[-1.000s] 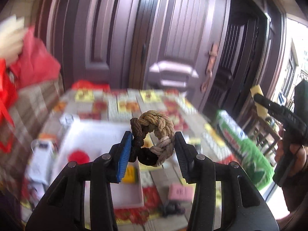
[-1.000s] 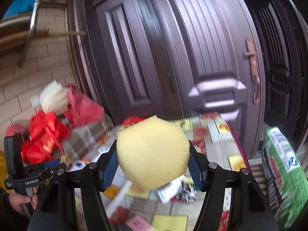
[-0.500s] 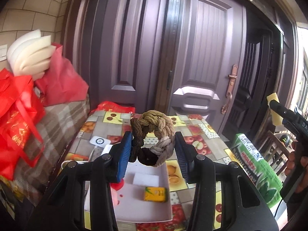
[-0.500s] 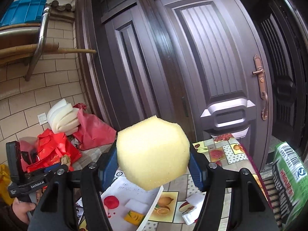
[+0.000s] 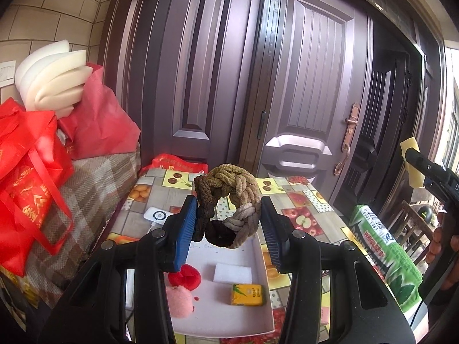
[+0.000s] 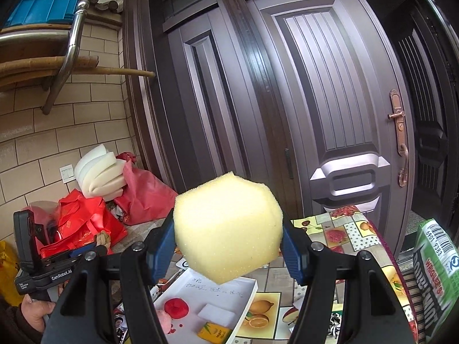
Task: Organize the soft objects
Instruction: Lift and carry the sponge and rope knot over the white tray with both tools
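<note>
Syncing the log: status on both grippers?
Left gripper shut on braided ring. Right gripper shut on yellow sponge. Both above white tray; nothing blocking.

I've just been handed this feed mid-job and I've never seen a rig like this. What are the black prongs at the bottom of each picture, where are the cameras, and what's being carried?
There is no robot. A person holds a hand-held gripper in each hand, and each has a camera looking forward along its two fingers, which are the black prongs. In the left view, the left hand-held gripper pinches a braided rope ring. In the right view, the right hand-held gripper squeezes a yellow sponge. Below them, on a table with a fruit-print cloth, a white tray holds a red pom-pom, a pink one, a white block and a small yellow packet.
</note>
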The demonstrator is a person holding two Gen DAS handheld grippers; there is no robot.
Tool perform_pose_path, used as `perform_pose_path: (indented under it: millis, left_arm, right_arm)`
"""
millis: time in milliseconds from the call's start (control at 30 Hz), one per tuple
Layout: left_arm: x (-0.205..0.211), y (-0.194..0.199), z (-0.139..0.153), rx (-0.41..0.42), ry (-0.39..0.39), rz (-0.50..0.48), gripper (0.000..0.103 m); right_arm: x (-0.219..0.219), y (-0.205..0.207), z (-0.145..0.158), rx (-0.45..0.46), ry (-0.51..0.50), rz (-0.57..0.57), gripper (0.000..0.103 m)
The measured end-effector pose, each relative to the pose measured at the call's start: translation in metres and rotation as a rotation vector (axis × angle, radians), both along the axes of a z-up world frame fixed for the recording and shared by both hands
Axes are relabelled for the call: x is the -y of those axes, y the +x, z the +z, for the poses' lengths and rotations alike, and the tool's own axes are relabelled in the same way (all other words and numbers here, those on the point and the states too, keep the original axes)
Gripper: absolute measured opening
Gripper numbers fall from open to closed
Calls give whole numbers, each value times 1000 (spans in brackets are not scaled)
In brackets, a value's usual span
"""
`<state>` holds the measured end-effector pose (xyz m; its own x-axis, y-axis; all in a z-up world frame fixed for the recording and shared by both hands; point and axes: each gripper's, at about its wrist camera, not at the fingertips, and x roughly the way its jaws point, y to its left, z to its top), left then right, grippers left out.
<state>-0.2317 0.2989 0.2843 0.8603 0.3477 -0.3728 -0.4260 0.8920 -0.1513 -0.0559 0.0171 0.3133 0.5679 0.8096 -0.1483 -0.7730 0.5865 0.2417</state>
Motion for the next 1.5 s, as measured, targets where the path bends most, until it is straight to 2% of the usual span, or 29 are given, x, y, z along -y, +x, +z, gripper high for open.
perform_pose_path:
  millis: [833,1500]
  left_arm:
    - [-9,15,-10,-12,-22,-18,44]
    - [-28,20,-31,-49,-50,23,44]
  right_arm:
    - [-25,-4,-12,-13,-51,5,65]
    - [-51,3,-31,-56,-111,38,65]
